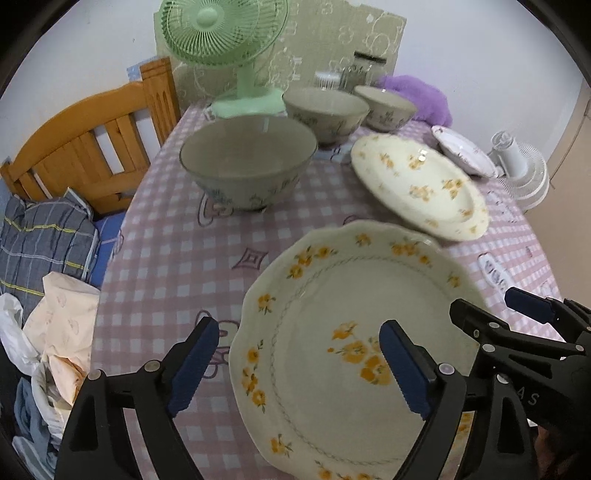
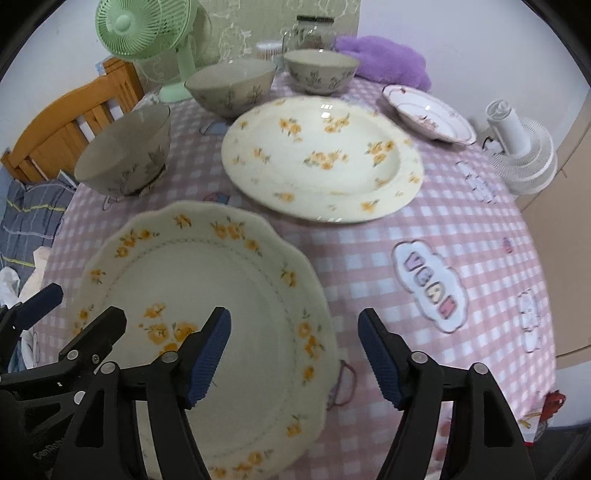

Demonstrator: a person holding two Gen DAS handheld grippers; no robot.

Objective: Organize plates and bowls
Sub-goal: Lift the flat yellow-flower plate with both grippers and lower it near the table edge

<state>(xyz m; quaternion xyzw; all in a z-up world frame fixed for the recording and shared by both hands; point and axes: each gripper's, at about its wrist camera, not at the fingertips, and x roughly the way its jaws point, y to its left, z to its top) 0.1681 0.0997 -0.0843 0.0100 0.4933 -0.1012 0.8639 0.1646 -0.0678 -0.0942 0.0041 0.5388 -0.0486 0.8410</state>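
Observation:
A scalloped cream plate with yellow flowers (image 1: 343,332) (image 2: 207,317) lies at the near edge of the table. My left gripper (image 1: 299,365) is open, its jaws astride the plate's left rim. My right gripper (image 2: 295,356) is open, astride the plate's right rim. A second flowered plate (image 1: 417,184) (image 2: 325,155) lies behind it. A small white plate (image 1: 463,149) (image 2: 428,112) sits far right. Three grey-green bowls stand behind: large (image 1: 247,162) (image 2: 125,155), middle (image 1: 325,110) (image 2: 231,86), far (image 1: 386,107) (image 2: 321,70).
A green fan (image 1: 229,44) (image 2: 147,37) stands at the back of the pink checked tablecloth (image 1: 177,258) (image 2: 369,251). A purple cloth (image 2: 384,61), glass jars (image 2: 310,31), and a white fan (image 2: 524,155) line the back and right. A wooden chair (image 1: 92,140) and bedding sit left.

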